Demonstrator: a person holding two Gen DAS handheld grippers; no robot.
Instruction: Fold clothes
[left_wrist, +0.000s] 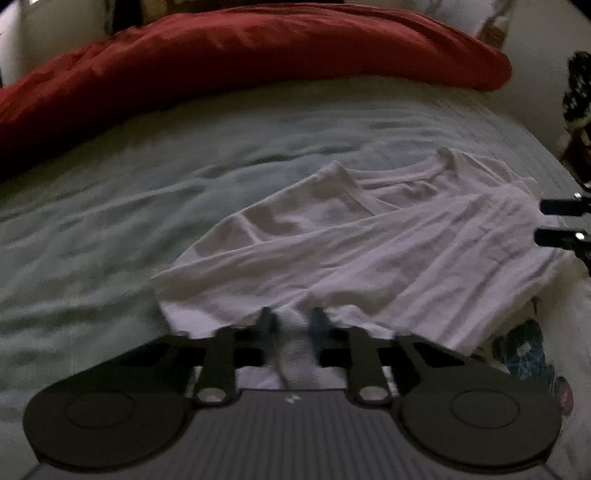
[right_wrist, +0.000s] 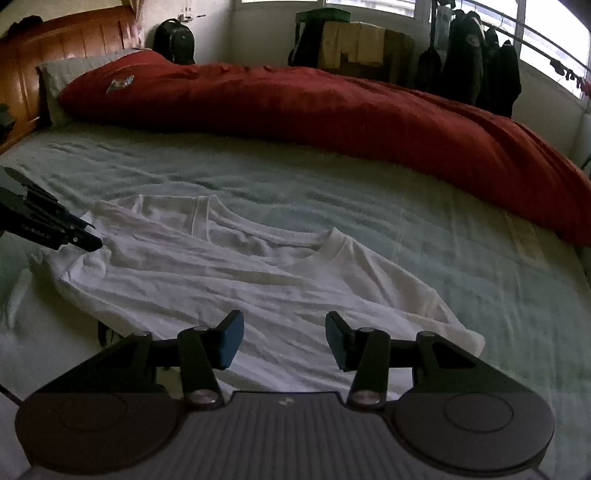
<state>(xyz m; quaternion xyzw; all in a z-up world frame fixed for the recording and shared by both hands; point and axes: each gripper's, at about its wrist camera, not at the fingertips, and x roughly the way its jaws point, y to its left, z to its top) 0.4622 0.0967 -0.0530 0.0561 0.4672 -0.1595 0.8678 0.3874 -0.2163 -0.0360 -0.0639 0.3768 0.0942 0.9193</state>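
Note:
A white T-shirt (left_wrist: 369, 236) lies partly folded and wrinkled on the pale green bed sheet (left_wrist: 110, 221); it also shows in the right wrist view (right_wrist: 236, 280), collar toward the red duvet. My left gripper (left_wrist: 290, 325) is shut on a bunch of the shirt's white cloth at its near edge; it shows in the right wrist view (right_wrist: 83, 240) touching the shirt's left corner. My right gripper (right_wrist: 284, 339) is open and empty, just above the shirt's near hem; its fingers show at the right edge of the left wrist view (left_wrist: 561, 221).
A red duvet (right_wrist: 332, 110) lies bunched along the far side of the bed. A wooden headboard (right_wrist: 44, 55) is at the left, a backpack (right_wrist: 173, 40) and hanging dark clothes (right_wrist: 476, 70) beyond. Patterned clothing (left_wrist: 524, 350) lies under the shirt's right side.

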